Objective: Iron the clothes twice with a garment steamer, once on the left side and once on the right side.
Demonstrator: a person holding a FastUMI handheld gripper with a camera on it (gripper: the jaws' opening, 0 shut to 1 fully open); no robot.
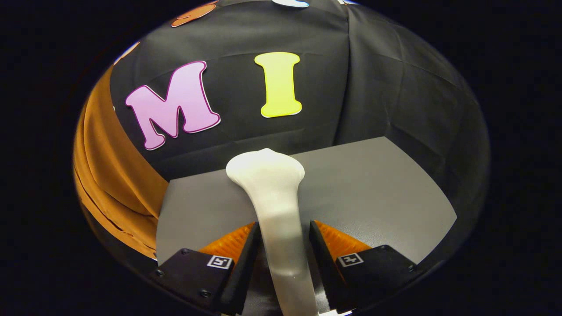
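Observation:
A white garment steamer stands between my fingers, its handle running up to a wide flared head just ahead of them. My gripper is shut on the steamer's handle, both fingers pressing its sides. The steamer rises over a grey table. An orange-brown garment hangs to the left of the table, draped in folds, well off to the side of the steamer head.
The black cloth wall of the booth stands close behind the table and wraps round to the right. The table's left edge lies next to the hanging garment.

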